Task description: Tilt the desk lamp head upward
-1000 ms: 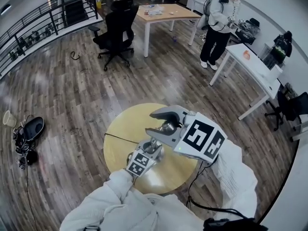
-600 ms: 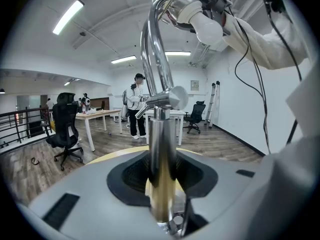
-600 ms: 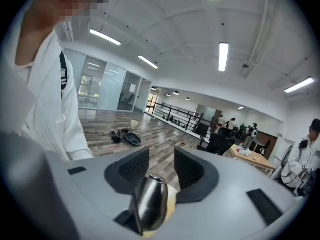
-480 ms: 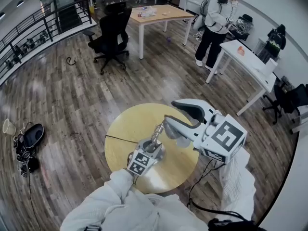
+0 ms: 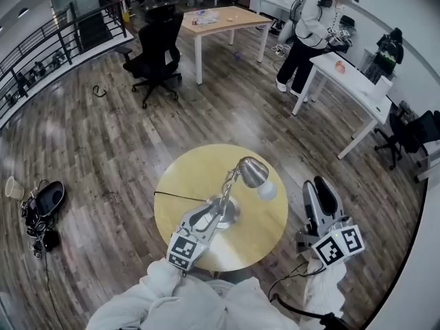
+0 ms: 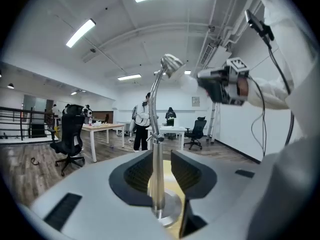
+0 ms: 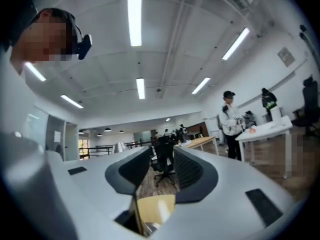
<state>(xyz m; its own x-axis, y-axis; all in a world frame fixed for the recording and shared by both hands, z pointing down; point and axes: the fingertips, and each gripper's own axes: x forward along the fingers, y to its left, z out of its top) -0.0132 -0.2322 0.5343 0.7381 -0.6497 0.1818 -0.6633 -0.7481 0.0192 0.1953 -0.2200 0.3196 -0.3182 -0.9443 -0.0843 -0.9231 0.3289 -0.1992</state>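
A silver desk lamp stands on the round yellow table (image 5: 180,179). Its head (image 5: 252,172) sits atop a bent stem, with a white bulb (image 5: 267,191) below it and a round base (image 5: 227,212). My left gripper (image 5: 205,218) is at the base from the near side. In the left gripper view the stem (image 6: 156,174) rises in the gap of this gripper (image 6: 161,171), whose jaws stand open and do not press on it. The lamp head (image 6: 171,64) shows high up. My right gripper (image 5: 318,192) hangs open and empty off the table's right edge, apart from the lamp.
A black cord (image 5: 175,197) runs across the table to the lamp. Farther off are an office chair (image 5: 158,47), a wooden table (image 5: 220,19), a white desk (image 5: 357,88) and a person (image 5: 309,33). Bags lie on the floor at left (image 5: 41,198).
My right gripper has left the lamp head and swung right, off the table, turning as it went. The lamp head is now uncovered. My left gripper has drawn back and lifted a little.
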